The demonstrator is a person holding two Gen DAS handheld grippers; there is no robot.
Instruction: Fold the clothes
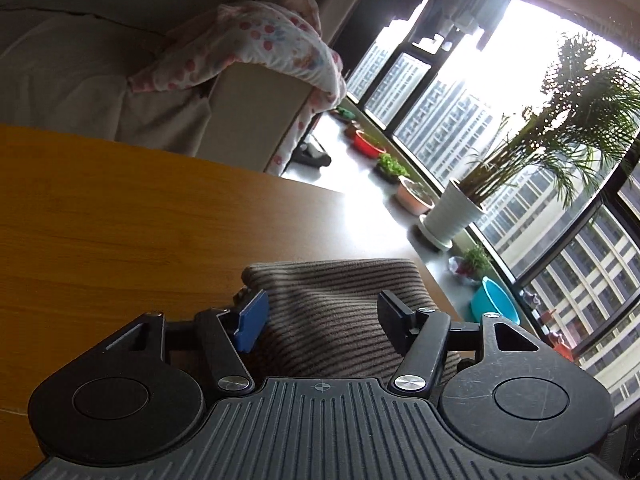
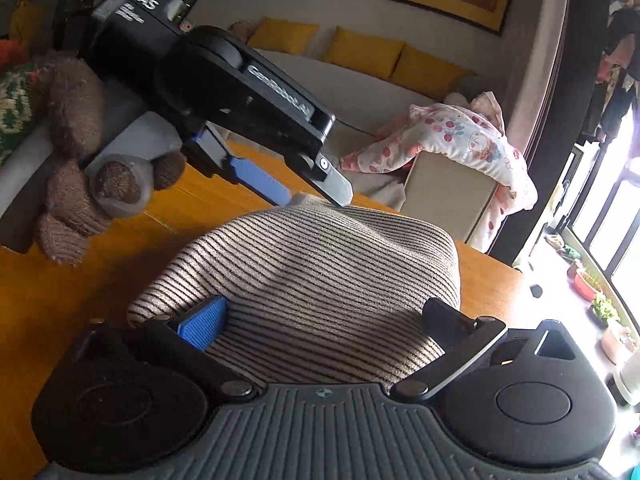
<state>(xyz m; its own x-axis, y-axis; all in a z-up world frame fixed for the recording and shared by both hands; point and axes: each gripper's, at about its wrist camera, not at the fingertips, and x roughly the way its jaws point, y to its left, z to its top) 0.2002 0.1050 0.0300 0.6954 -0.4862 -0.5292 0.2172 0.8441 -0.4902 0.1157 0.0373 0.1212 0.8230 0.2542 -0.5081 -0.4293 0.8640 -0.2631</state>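
Sweater (image 2: 320,280) lies bunched on the tabletop (image 1: 100,220) between my two tools, the right tool (image 2: 326,320) spread wide over its near edge and the left tool (image 2: 316,196) spread at its far edge, both equally close.

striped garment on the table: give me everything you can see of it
The garment is a knit in beige with thin dark stripes, soft and ribbed-looking. It lies bunched in a rounded, partly folded mound on the wooden table, near the window-side edge. The left gripper meets its far edge, fingers apart; whether it is pinching cloth is unclear. The right gripper is open, its fingers straddling the near part. No sleeves, collar or label are visible.
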